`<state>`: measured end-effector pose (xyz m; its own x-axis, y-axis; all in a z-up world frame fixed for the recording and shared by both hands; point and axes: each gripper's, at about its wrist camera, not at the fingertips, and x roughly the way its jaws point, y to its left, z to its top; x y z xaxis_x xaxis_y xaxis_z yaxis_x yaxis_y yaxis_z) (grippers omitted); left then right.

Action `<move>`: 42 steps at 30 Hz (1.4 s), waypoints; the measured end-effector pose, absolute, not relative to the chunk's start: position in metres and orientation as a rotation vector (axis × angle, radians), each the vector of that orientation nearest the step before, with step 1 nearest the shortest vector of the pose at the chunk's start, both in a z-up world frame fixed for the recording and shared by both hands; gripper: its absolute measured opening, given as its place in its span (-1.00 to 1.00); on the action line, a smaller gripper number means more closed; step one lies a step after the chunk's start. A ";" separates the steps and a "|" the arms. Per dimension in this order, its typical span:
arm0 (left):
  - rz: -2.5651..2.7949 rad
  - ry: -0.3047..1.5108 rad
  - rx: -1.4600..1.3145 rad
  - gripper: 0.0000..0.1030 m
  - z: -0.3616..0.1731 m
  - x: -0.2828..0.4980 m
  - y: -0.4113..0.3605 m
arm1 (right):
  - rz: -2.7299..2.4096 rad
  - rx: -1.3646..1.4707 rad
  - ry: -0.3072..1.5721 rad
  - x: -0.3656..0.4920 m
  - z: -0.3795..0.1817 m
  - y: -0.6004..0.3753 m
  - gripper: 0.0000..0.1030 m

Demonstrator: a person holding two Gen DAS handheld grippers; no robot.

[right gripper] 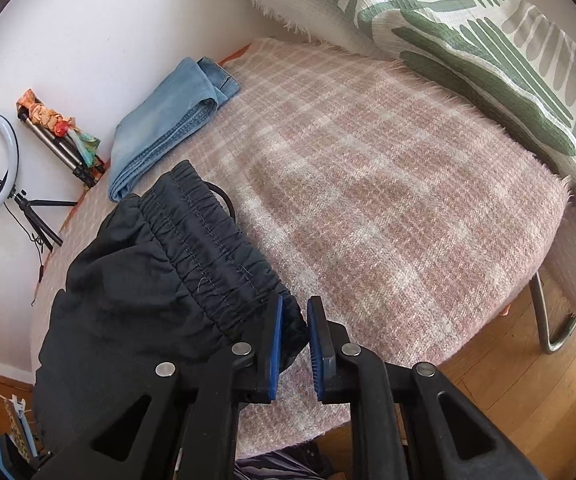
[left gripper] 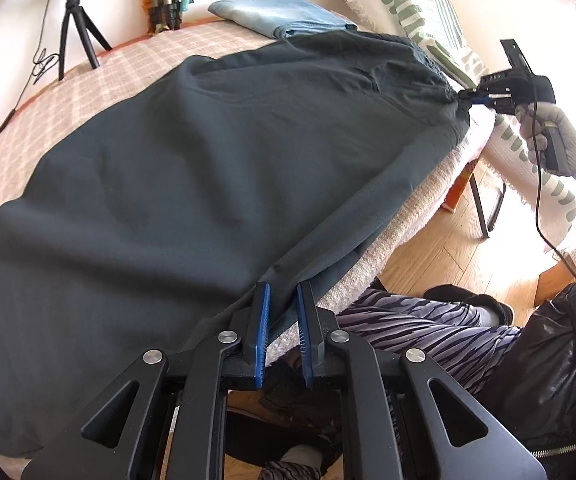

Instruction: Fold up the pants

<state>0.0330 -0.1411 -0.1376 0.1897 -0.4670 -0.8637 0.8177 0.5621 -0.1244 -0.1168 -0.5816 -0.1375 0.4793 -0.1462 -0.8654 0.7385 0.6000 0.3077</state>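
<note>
Dark slate woven pants (left gripper: 192, 184) lay spread beyond my fingers on pink plaid blanket (right gripper: 387, 184). Left gripper (left gripper: 283, 300) parted, leg edge loose between pads. Right gripper (right gripper: 295, 316) parted, elastic waistband (right gripper: 208, 240) corner just released. Step: laying flat. Next, I judged: regrip for lengthwise fold.

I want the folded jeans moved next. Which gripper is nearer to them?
Right. The right gripper is at the dark pants' waistband, the end lying by the folded jeans; the left gripper is at the pants' opposite end.
</note>
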 end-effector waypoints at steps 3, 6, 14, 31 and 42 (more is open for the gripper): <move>-0.901 1.012 0.330 -0.72 -0.121 0.042 -0.121 | -0.635 0.683 0.881 -0.115 -0.119 -0.580 -0.27; -0.835 0.985 0.277 -0.62 -0.107 0.051 -0.098 | -0.624 0.602 0.823 -0.109 -0.094 -0.574 -0.21; -0.560 0.900 0.163 -0.59 -0.069 0.086 -0.014 | -0.527 0.468 0.756 -0.055 -0.051 -0.543 -0.02; 0.029 0.922 -0.466 0.05 -0.099 0.146 0.251 | 0.061 0.303 0.896 0.119 -0.070 -0.423 0.34; 0.112 1.012 -0.696 0.29 -0.170 0.167 0.284 | 0.250 0.380 1.070 0.196 -0.118 -0.398 0.53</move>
